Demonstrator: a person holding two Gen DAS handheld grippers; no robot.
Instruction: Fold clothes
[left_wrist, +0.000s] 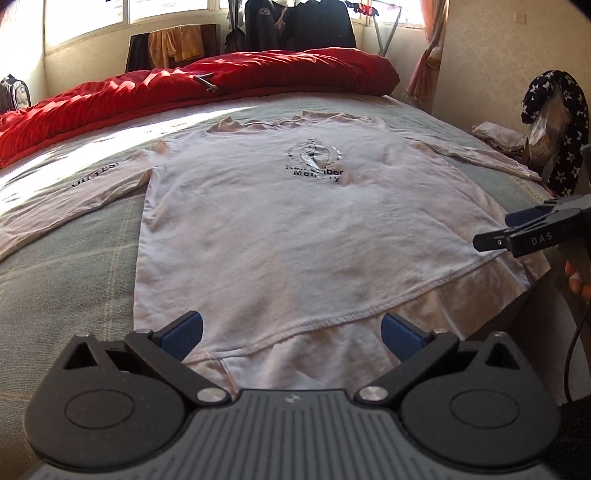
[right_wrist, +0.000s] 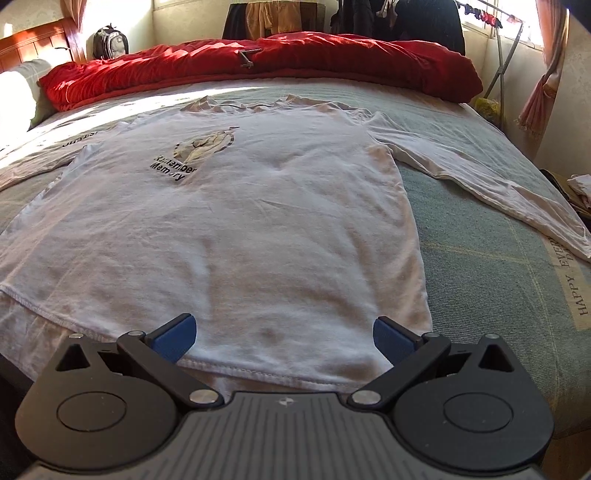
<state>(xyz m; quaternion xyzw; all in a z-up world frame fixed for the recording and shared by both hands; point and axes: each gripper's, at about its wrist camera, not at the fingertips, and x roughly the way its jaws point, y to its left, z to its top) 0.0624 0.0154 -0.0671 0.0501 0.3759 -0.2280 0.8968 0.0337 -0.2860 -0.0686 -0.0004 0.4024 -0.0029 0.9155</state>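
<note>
Strong daylight from the windows (left_wrist: 92, 22) overexposes the far bedsheet (left_wrist: 110, 136); foreground evenly lit, sharp; fisheye curvature and dark vignetting at both views' corners

Left claw (left_wrist: 291, 334) spread wide, right claw (right_wrist: 283, 334) spread wide, both level, empty

Shirt (left_wrist: 280, 221) on bed (left_wrist: 74, 251), before quilt (left_wrist: 229, 85)

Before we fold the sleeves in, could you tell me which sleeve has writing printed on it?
The left sleeve: black lettering runs along it, while the right sleeve is plain white.
</note>
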